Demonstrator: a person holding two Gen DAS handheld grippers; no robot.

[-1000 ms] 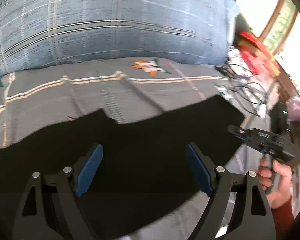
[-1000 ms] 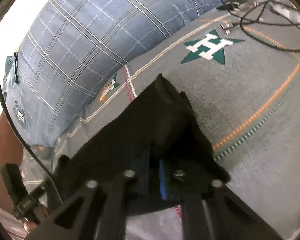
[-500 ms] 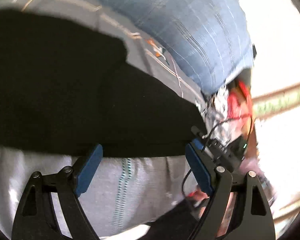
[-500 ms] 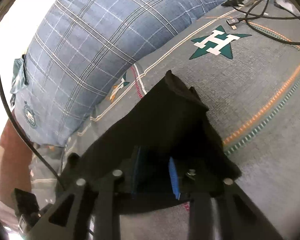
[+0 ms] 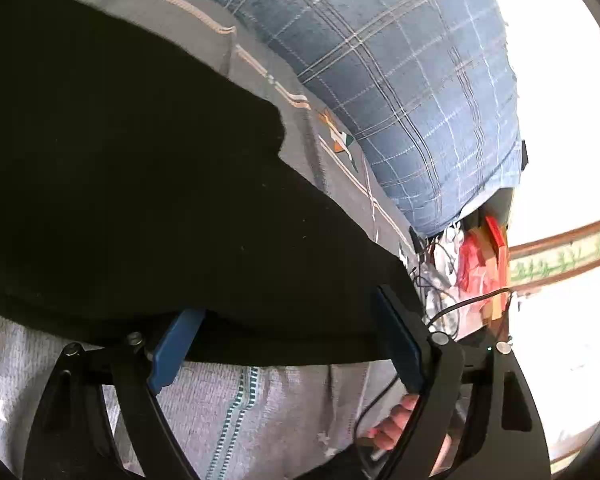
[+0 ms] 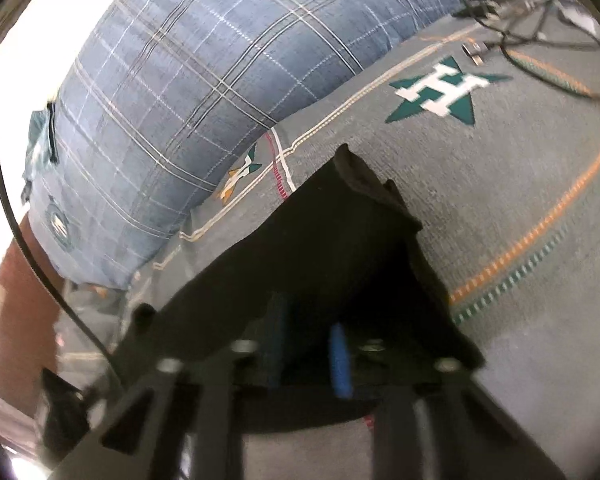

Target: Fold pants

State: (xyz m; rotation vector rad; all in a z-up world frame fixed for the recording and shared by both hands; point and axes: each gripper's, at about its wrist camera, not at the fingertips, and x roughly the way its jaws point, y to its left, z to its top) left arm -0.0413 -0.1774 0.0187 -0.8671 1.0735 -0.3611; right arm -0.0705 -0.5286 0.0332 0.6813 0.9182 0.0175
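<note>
left tongs [image 5: 288,344]: apart, have just been narrowing, hem of black pants [image 5: 140,184] between pads, unpinched | right tongs [image 6: 306,354]: clamped on pants' corner | pants: spread on grey bedspread [image 6: 520,220], plaid pillow [image 6: 220,80] at 11 o'clock

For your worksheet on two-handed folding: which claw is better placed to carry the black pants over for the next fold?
Probably the right claw: it looks shut on the black pants. The left claw has been closing but stands open at the hem.
</note>
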